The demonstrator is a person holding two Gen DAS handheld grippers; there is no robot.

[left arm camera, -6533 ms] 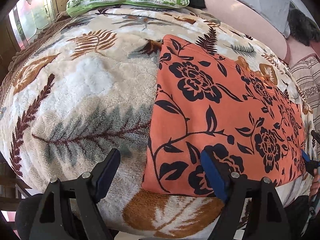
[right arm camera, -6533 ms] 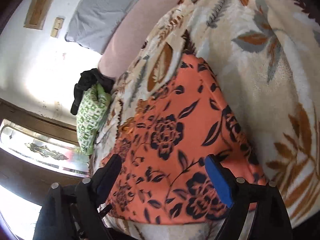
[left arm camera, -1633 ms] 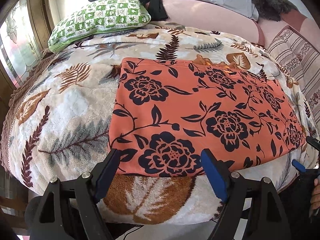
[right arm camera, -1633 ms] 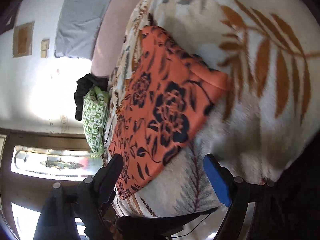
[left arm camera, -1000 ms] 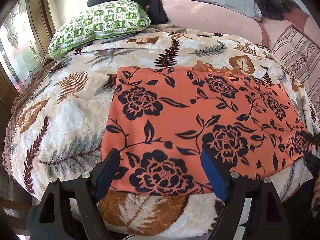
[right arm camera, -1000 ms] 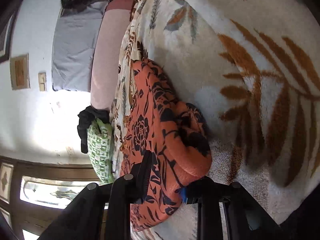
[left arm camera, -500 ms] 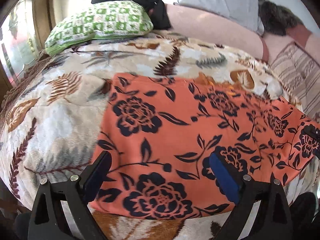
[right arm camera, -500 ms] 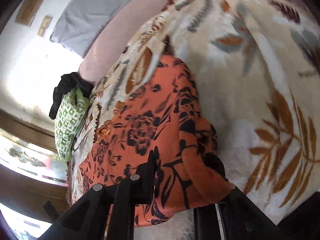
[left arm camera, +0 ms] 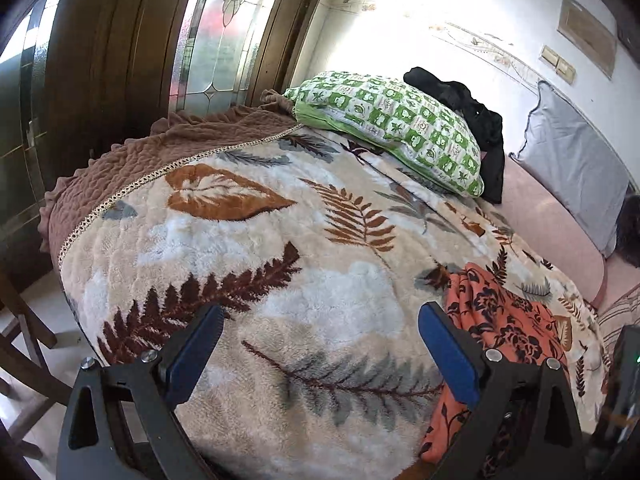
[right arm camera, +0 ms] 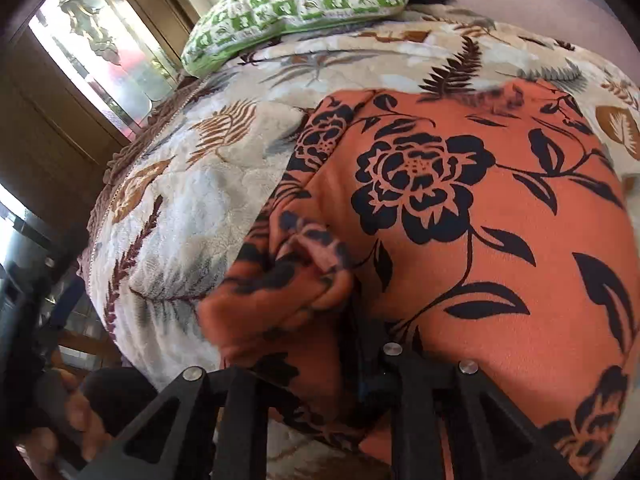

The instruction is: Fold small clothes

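While right fingers [right arm camera: 320, 320] ease apart yet pinch orange floral cloth [right arm camera: 460, 220], left fingers [left arm camera: 320, 352] spread, cloth beside right one

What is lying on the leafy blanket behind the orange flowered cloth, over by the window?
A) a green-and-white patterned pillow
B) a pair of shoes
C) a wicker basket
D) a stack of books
A: a green-and-white patterned pillow rests at the far edge of the blanket, beyond the orange flowered cloth.

Daylight enters through the stained-glass door panels [left arm camera: 216, 40] and overexposes the white wall [left arm camera: 400, 32]. Fisheye distortion bows the leaf-print blanket [left arm camera: 280, 240] and darkens the corners. In the right wrist view, the bunched orange floral cloth [right arm camera: 288, 280] shows motion blur.
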